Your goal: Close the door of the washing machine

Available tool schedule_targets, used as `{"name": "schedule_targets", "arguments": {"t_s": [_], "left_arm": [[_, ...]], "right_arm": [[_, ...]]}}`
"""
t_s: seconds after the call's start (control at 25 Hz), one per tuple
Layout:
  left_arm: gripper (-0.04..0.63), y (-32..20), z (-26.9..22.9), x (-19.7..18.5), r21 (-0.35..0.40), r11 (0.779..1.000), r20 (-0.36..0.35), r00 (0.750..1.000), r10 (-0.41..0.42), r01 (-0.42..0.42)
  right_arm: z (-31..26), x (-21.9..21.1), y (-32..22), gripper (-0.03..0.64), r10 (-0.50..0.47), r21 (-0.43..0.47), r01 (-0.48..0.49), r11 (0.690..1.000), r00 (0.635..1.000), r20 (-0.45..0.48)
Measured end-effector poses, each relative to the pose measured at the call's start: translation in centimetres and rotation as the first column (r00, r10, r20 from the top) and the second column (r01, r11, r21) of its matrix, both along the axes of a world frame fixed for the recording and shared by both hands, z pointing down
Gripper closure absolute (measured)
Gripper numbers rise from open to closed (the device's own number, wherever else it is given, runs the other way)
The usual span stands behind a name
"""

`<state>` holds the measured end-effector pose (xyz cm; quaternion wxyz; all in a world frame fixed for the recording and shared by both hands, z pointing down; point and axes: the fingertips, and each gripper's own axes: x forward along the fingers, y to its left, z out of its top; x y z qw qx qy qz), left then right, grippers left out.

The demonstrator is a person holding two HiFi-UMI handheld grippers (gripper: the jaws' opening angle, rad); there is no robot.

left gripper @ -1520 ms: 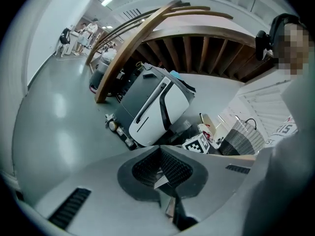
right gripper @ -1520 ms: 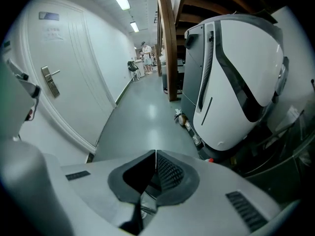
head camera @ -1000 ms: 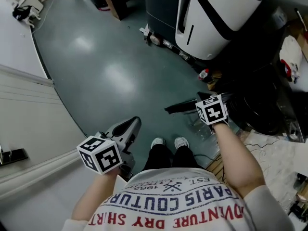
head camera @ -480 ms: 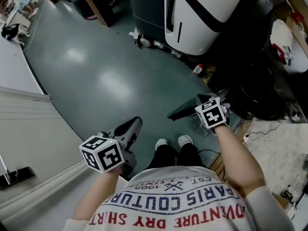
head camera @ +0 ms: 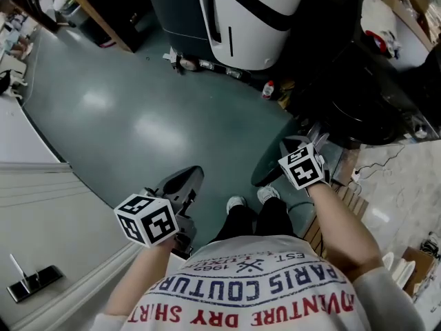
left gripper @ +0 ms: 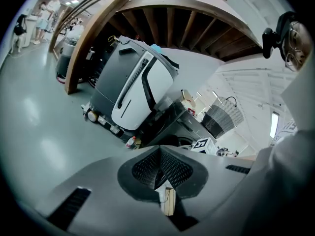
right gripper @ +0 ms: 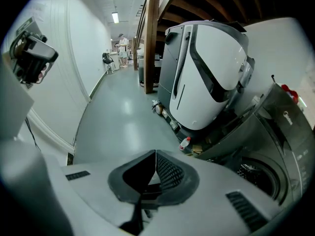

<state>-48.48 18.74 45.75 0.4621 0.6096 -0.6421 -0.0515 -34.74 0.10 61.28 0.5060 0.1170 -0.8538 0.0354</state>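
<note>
The dark grey washing machine (right gripper: 283, 132) stands at my right, and its round drum opening (right gripper: 256, 173) shows uncovered. In the head view the same opening (head camera: 365, 112) is a dark circle just beyond my right gripper (head camera: 258, 178). That gripper is shut with nothing in it, and its marker cube (head camera: 302, 165) sits close to the machine's front. I cannot pick out the door itself. My left gripper (head camera: 193, 175) hangs over the floor at the lower left, shut and empty. The jaws meet at the tip in the left gripper view (left gripper: 158, 151) and in the right gripper view (right gripper: 155, 154).
A large white and black floor machine (head camera: 248, 12) stands next to the washer, with a small bottle (head camera: 269, 89) at its foot. The green floor (head camera: 124, 116) stretches to the left, up to a white wall (head camera: 27, 198). A checked basket (left gripper: 222, 118) sits behind the washer.
The head view has swung to the right, so the white machine and the floor slid left. The right gripper has dropped slightly, nearer the washer front. Both stay shut.
</note>
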Motion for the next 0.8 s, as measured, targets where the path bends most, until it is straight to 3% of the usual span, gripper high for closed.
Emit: {"name": "schedule_targets", "arguments": {"t_s": [0.8], "left_arm": [[0.571,-5.7,0.0,7.4,0.005,0.979,0.006,0.979,0.206,-0.206]], "right_arm": [[-0.3,12.1,-1.8,0.594,0.239,-0.037,-0.237,0.971,0.97,0.053]]}}
